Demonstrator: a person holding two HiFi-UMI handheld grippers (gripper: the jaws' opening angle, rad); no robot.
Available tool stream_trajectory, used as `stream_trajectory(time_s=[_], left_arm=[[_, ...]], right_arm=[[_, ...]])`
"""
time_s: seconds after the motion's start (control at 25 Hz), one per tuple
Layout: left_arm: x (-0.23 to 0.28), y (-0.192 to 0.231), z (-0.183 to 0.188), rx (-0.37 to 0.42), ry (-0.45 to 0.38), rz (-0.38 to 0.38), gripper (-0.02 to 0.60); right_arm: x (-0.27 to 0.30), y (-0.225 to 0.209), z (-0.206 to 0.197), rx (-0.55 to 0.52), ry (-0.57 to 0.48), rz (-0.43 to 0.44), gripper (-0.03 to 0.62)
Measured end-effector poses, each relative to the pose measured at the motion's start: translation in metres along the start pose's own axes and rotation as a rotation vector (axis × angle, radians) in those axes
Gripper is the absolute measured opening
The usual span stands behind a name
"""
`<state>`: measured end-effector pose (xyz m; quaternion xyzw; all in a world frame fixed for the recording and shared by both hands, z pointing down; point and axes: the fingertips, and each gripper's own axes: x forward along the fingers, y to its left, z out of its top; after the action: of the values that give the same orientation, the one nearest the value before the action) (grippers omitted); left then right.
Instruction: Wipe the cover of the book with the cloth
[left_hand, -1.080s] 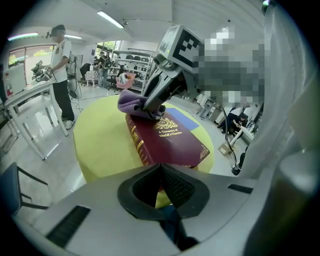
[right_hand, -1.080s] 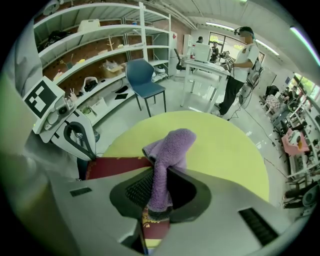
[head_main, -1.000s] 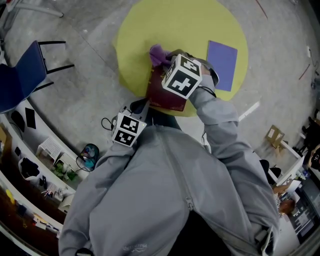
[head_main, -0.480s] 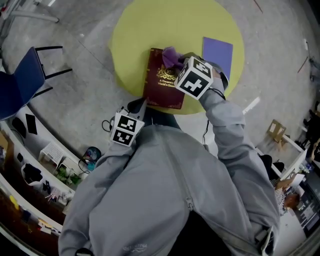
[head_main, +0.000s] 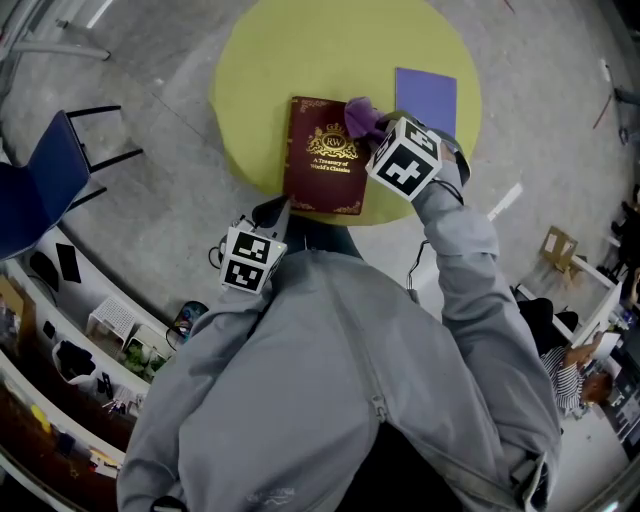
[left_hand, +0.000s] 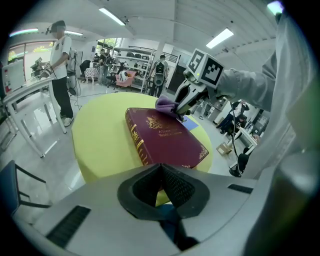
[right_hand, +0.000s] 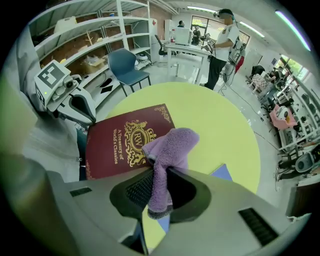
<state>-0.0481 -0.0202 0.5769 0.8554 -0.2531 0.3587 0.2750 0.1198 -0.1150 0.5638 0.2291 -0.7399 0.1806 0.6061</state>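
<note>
Fingers, right gripper (right_hand: 157, 187): clamped on purple cloth (right_hand: 167, 150), bunched, tail hanging between the pads.
Fingers, left gripper (left_hand: 162, 182): pressed together, nothing between them; held low, off the table's near edge.
Cloth position: on the book's far right corner, beside the gilt crest.
Book (head_main: 322, 155): maroon, shut, flat on round yellow table (head_main: 270, 60), near the person's edge.
Purple sheet (head_main: 425, 88): flat on table, just right of book, apart.
Shelves (right_hand: 85, 45): hold boxes and small items, too blurred to name.
</note>
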Motion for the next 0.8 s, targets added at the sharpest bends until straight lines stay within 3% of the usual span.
stream_trajectory(time_s=[0.44,0.64,0.8], left_arm=[[-0.001,-0.003,0.001,-0.036,0.009,-0.035,0.018],[-0.001,-0.004,0.001,-0.038,0.032,-0.041,0.018],[-0.001,-0.005,0.001,-0.033,0.046,-0.043,0.018]], right_arm=[[-0.009,-0.005,-0.044,0.118,0.051,-0.040,0.080],[-0.036,0.001,-0.012,0.156,-0.083,-0.067,0.080],[-0.053,0.021,0.032,0.104,-0.176,-0.062,0.080]])
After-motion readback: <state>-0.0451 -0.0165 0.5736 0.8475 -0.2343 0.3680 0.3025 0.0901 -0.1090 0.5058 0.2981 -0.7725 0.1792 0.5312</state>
